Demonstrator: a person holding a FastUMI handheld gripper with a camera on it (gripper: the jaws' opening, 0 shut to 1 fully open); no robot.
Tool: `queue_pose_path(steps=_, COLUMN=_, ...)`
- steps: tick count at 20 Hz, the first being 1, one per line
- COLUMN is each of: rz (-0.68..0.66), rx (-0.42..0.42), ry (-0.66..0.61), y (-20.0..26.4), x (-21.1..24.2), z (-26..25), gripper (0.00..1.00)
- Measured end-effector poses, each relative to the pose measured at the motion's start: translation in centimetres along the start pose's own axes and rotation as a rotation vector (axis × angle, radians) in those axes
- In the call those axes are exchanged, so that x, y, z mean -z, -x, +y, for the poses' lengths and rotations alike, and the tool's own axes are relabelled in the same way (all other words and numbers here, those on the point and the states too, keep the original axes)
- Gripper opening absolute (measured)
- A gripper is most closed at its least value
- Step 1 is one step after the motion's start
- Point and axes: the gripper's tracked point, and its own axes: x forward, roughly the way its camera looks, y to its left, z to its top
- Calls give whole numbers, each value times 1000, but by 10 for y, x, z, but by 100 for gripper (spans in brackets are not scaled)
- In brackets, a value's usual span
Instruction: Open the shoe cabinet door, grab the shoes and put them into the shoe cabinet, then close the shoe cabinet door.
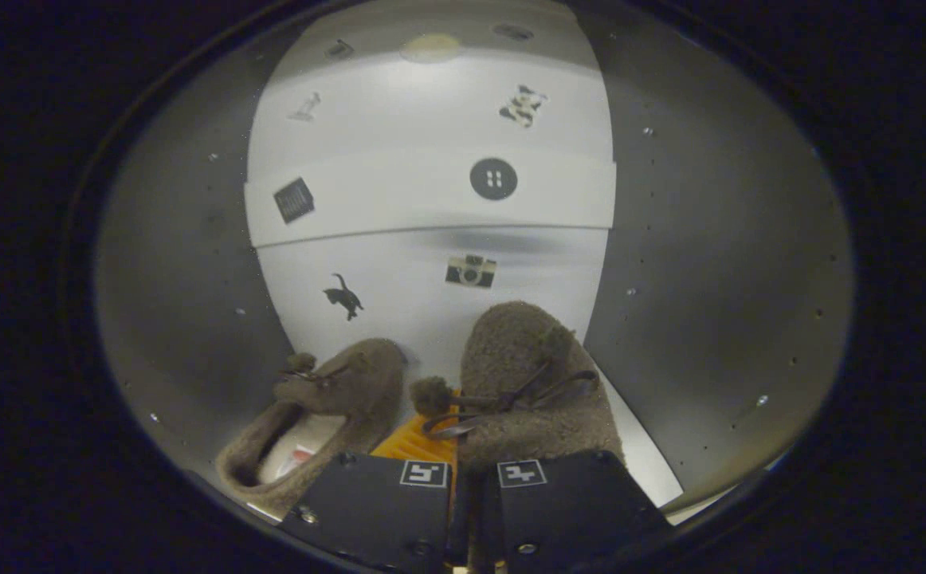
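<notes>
The gripper (461,470) is pinched on the heel of the right fuzzy slipper (523,383), inside the shoe cabinet (710,263). I'd lower it flat beside its mate (327,406) before releasing.

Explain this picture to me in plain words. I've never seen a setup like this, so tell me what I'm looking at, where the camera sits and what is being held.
There is no robot arm here: a person carries a hand-held two-finger gripper, and a fisheye camera rides on it, looking forward along the fingers. That explains the round, bent look. The two dark blocks with square markers at the bottom are its jaws, drawn close together.

The camera looks into the shoe cabinet, with grey side walls and a pale back panel bearing small stickers. A fuzzy brown slipper with a bow sits just ahead of the jaws; its heel end lies between them, so it seems gripped. A second matching slipper already rests inside, beside it. Something orange shows between the two.
</notes>
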Motion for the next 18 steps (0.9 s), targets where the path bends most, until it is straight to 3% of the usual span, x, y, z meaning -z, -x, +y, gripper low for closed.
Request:
queue_pose_path(steps=4, rz=71, rx=0, ry=-28, y=-15, x=13, z=-2, gripper=13)
queue_pose_path(steps=6, rz=69, rx=-13, ry=-43, y=-14, x=13, z=-4, gripper=31)
queue_pose_path(steps=9, rz=53, rx=-26, ry=-33, y=-6, x=9, z=-2, gripper=47)
queue_pose_path(steps=12, rz=1, rx=-35, ry=-7, y=14, x=4, z=2, gripper=50)
queue_pose_path(steps=13, rz=-4, rx=-45, ry=1, y=23, x=7, z=4, gripper=61)
queue_pose_path(steps=15, rz=-46, rx=-41, ry=15, y=42, x=10, z=3, gripper=69)
queue_pose_path(steps=18, rz=-172, rx=-40, ry=-9, y=90, x=4, z=0, gripper=69)
